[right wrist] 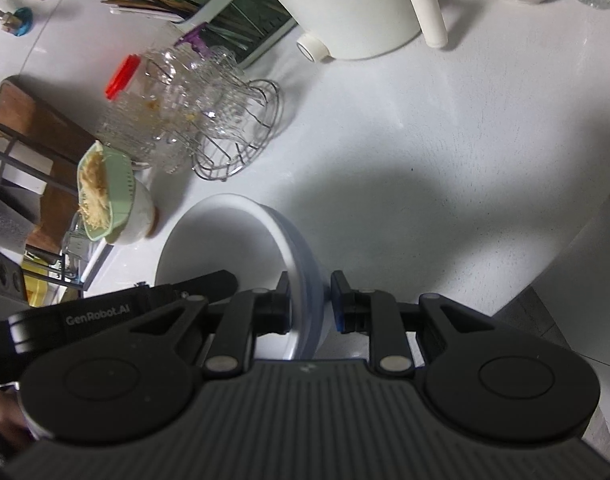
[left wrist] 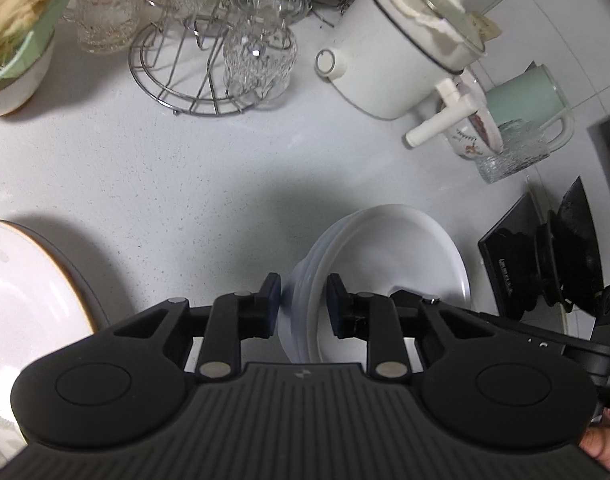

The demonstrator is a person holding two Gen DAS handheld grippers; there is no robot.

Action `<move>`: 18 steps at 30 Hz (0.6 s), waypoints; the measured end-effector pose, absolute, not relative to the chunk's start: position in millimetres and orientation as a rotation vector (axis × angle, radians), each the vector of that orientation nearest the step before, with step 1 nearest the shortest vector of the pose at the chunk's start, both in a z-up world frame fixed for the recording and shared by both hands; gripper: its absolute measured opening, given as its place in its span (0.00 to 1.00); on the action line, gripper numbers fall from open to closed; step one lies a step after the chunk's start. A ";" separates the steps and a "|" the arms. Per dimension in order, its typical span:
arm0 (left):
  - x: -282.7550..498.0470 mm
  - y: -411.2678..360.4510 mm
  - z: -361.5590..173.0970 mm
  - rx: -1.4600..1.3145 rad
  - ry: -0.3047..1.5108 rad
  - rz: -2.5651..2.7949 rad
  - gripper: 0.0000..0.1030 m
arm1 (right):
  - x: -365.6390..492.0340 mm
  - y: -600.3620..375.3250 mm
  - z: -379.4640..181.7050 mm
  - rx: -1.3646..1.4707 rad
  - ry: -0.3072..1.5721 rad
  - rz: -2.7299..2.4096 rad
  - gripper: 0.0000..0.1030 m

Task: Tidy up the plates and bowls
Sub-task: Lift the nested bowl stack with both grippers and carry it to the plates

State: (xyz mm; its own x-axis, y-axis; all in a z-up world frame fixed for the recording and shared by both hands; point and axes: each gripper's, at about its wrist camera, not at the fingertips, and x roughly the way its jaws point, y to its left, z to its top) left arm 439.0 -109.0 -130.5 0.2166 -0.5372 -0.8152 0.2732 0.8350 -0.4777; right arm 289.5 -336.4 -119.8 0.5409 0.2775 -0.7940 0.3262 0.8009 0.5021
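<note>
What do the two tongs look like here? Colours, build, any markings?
Both alike: the left tongs and right tongs are matte black, with a ribbed grey base, two round housings, silver pivot pins and dark blue pads. The right view shows "GenRobot.AI" lettering on the left unit.

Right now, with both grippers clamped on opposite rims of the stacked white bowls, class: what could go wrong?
1. The left gripper and right gripper pinch only the thin rim of the stacked white bowls; the stack could slip or separate.
2. Uneven lifting might tilt it.
3. The gold-rimmed plate and glass cup sit close enough to knock.
</note>
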 end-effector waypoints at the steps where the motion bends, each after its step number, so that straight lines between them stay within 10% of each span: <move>1: 437.5 -107.5 -126.8 -0.254 1.224 -0.570 0.28 | 288.1 -335.1 -116.3 0.667 1.015 -0.030 0.22; 18: 424.3 -51.5 -77.3 -0.297 1.188 -0.580 0.28 | 279.5 -294.3 -65.9 0.642 0.940 -0.018 0.23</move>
